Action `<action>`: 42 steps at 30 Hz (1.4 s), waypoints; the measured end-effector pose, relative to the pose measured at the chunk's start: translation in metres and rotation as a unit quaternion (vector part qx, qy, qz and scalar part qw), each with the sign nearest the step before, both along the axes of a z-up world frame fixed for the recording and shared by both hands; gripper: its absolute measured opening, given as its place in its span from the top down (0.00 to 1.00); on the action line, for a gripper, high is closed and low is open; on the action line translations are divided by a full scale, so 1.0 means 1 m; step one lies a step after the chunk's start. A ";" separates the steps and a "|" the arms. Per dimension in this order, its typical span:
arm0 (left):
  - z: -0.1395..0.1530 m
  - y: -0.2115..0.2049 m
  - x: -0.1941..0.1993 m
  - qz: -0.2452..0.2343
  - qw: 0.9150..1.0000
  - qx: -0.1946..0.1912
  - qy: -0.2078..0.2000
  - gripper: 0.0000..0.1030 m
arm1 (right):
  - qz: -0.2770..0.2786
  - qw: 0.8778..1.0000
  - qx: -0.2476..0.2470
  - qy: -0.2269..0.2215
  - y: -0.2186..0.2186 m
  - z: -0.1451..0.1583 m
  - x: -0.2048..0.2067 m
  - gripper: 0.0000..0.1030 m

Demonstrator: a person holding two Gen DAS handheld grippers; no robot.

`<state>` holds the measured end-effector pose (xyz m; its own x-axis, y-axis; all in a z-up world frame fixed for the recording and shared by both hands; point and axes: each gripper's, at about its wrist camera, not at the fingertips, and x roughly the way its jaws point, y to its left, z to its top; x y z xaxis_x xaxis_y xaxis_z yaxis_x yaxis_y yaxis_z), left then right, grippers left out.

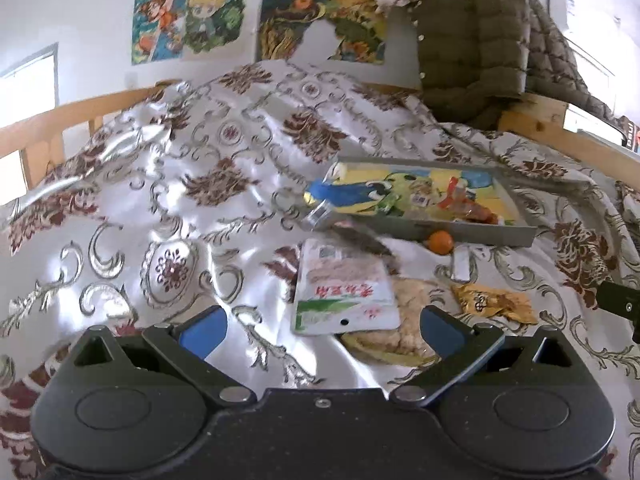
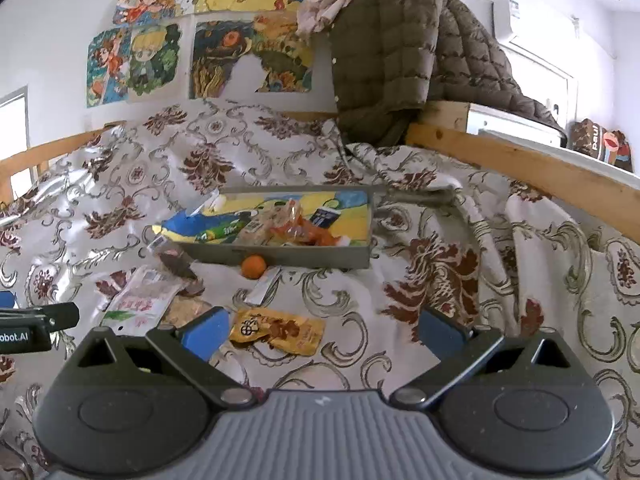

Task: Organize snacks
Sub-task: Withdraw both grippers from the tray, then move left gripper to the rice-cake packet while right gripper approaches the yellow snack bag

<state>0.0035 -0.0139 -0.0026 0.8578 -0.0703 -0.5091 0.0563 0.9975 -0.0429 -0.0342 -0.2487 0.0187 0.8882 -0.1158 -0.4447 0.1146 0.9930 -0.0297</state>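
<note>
A grey tray on the bedspread holds several snack packets. In front of it lie a small orange, a white-green packet, a clear packet of pale cakes under it, a yellow-orange packet and a small silver sachet. My left gripper is open and empty, just short of the white-green packet. My right gripper is open and empty, the yellow-orange packet between its fingers.
A floral satin bedspread covers the bed. A wooden bed rail runs behind and to the right. A brown quilted jacket hangs over it. Posters cover the wall. The left gripper shows at the right wrist view's left edge.
</note>
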 end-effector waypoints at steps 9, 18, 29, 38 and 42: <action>-0.006 0.005 0.006 0.011 1.000 0.004 0.017 0.01 | 0.015 1.000 0.004 0.025 0.006 -0.008 0.012 0.00; -0.011 0.009 0.013 0.025 0.999 0.006 0.032 0.01 | 0.032 0.999 0.007 0.037 0.012 -0.013 0.020 0.00; -0.017 0.010 0.023 0.031 0.998 0.020 0.047 0.01 | 0.058 0.997 0.013 0.050 0.018 -0.018 0.031 0.00; -0.021 0.000 0.044 0.006 0.998 0.019 0.055 0.01 | 0.075 0.995 0.000 0.062 0.014 -0.025 0.049 0.00; -0.024 -0.010 0.055 -0.027 0.998 0.024 0.053 0.01 | 0.082 0.994 -0.017 0.075 0.007 -0.034 0.062 0.00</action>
<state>0.0589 -0.0240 -0.0261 0.7945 -0.0891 -0.6007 0.1082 0.9941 -0.0043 0.0275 -0.2416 -0.0154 0.8207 0.0076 -0.5714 -0.0563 0.9961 -0.0677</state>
